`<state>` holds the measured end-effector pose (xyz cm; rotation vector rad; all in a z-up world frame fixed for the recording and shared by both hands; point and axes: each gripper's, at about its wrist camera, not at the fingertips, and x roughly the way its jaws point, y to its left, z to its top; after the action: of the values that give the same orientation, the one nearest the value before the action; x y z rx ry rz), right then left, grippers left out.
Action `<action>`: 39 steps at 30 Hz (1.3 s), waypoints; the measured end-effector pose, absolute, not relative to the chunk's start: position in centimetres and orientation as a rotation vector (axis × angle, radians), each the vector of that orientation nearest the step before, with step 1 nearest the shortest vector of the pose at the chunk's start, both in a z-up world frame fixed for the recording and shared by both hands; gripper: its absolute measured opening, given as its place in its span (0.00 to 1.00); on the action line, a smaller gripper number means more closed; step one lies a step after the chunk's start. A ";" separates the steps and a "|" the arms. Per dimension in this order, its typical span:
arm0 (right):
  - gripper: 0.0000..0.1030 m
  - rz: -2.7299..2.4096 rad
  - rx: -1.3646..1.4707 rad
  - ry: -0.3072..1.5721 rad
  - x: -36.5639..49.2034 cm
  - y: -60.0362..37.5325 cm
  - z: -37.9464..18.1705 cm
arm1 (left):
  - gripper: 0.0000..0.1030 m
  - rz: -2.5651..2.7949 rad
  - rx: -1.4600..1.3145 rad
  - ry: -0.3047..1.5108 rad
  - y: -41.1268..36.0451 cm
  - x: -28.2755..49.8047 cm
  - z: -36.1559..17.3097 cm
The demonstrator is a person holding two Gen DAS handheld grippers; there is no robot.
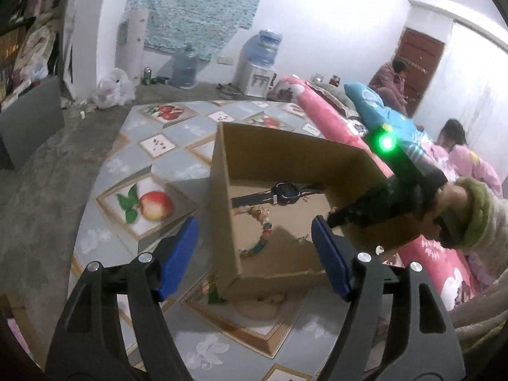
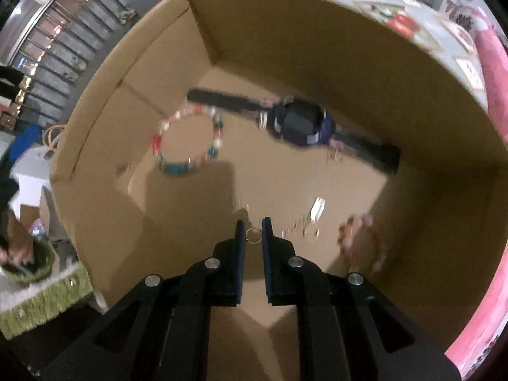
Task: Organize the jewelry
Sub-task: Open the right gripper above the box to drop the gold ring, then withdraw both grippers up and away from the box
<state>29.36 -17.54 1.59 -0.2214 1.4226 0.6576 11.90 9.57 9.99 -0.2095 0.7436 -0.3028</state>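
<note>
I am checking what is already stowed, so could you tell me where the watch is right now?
The watch lies flat on the floor of the cardboard box, near its far wall, just right of the beaded bracelet in the right wrist view.

Watch [image 2: 297, 123], bead bracelet [image 2: 189, 141] in box [image 2: 317, 31]

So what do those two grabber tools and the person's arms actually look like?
Both are black plastic tongs with cut-out triangular arms and round silver pins. The left gripper has flat blue pads. The right gripper has the same dark blue pads; seen from the left wrist camera, its black body carries a glowing green light. The person's sleeve is cream and fluffy, with a green knitted cuff.
</note>
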 end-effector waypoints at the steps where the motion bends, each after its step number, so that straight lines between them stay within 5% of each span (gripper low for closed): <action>1: 0.11 0.644 -0.219 1.417 30.0 -17.1 1.5 | 0.68 -0.302 -0.223 0.746 9.9 11.7 9.8; 13: 0.13 0.517 -0.212 1.492 33.2 -14.8 -2.3 | 0.76 -0.274 -0.257 0.724 11.9 9.4 9.4; 15: 0.30 0.516 -0.152 1.469 33.3 -15.6 -1.0 | 0.77 -0.274 -0.266 0.726 12.1 9.3 9.2; 17: 0.36 0.522 -0.099 1.410 32.6 -16.7 1.2 | 0.78 -0.280 -0.275 0.734 12.1 9.3 9.0; 27: 0.54 0.468 0.152 0.967 23.5 -27.1 13.6 | 0.83 -0.314 -0.334 0.743 11.3 10.8 8.8; 39: 0.59 0.289 0.491 0.996 18.5 -33.1 4.6 | 0.83 -0.322 -0.406 0.946 8.7 15.5 5.3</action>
<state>18.47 -33.12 4.60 0.4913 0.9958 0.2887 15.49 8.67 5.29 -0.4060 0.9455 -0.3215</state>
